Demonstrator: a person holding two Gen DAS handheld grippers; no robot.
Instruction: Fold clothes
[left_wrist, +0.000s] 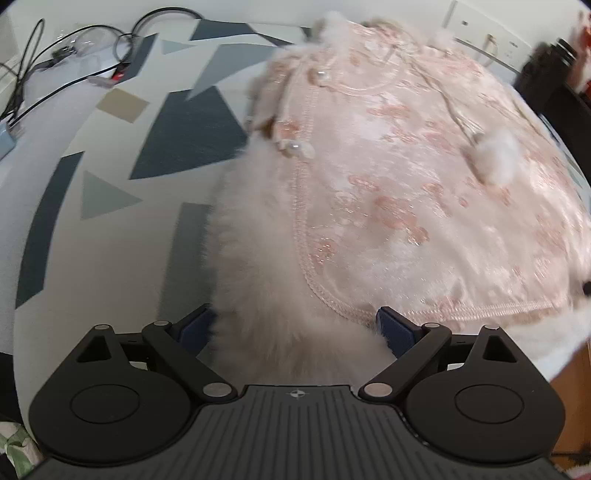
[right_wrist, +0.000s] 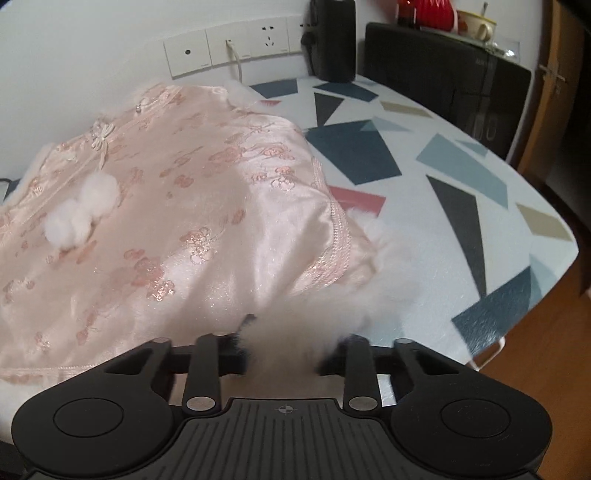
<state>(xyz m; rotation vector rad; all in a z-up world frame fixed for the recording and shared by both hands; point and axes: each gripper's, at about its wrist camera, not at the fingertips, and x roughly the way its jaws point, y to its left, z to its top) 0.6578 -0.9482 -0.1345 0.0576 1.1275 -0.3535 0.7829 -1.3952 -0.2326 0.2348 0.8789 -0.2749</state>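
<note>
A pink brocade garment (left_wrist: 406, 192) (right_wrist: 184, 206) with white fur trim lies spread on the patterned table (left_wrist: 110, 184) (right_wrist: 443, 221). Two white pompoms (right_wrist: 81, 214) rest on its front; one pompom (left_wrist: 495, 155) shows in the left wrist view. My left gripper (left_wrist: 295, 328) stands open and wide, straddling the fur trim (left_wrist: 258, 258) along the garment's edge. My right gripper (right_wrist: 288, 350) is shut on a tuft of fur trim (right_wrist: 295, 317) at the hem corner, which hides its fingertips.
Black cables and a plug (left_wrist: 55, 62) lie at the table's far left. Wall sockets (right_wrist: 240, 48), a black speaker (right_wrist: 332, 40) and a dark box (right_wrist: 443, 74) line the back. The table edge (right_wrist: 535, 295) drops to wooden floor on the right.
</note>
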